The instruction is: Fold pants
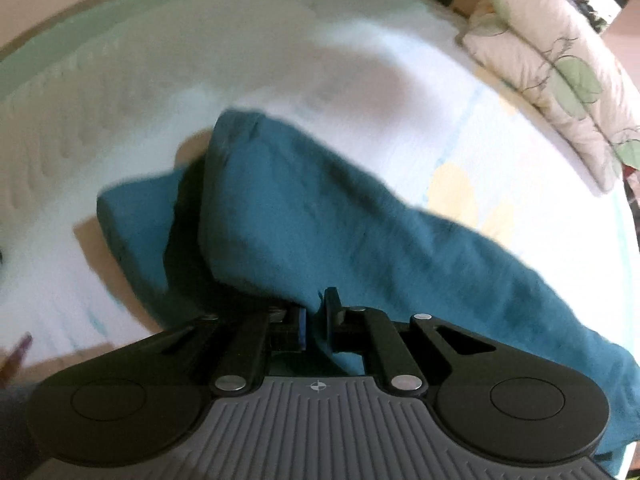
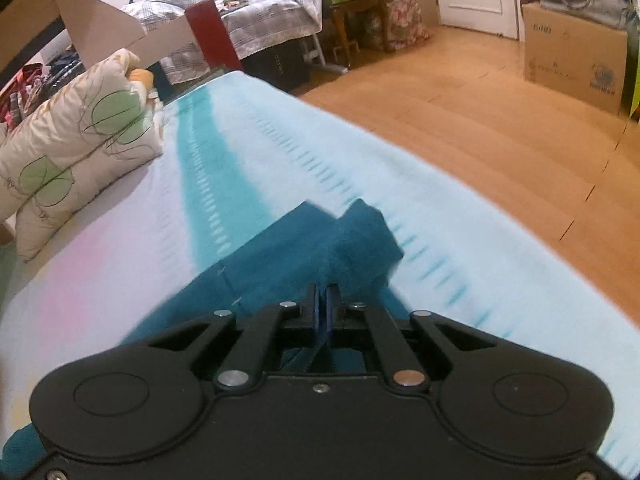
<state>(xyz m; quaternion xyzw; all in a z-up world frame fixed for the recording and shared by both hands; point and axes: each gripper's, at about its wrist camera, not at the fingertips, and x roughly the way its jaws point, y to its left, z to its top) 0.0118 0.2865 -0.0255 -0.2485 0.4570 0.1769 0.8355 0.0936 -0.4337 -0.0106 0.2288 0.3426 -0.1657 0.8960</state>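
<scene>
Teal pants (image 1: 304, 208) lie rumpled across a pale bedsheet (image 1: 360, 72), one part folded up and lifted. My left gripper (image 1: 316, 316) is shut on a pinch of the teal cloth near the bottom middle of the left wrist view, and the fabric rises from its fingers. In the right wrist view the same pants (image 2: 288, 256) stretch ahead on the bed. My right gripper (image 2: 322, 300) is shut on an edge of them, with the cloth bunching into a raised fold just past the fingertips (image 2: 334, 294).
A leaf-patterned pillow (image 1: 560, 64) (image 2: 76, 148) lies at the head of the bed. The bed's edge (image 2: 460, 216) drops to a wooden floor (image 2: 500, 128) with a cardboard box (image 2: 576, 60), a small wooden table (image 2: 360, 20) and cluttered furniture beyond.
</scene>
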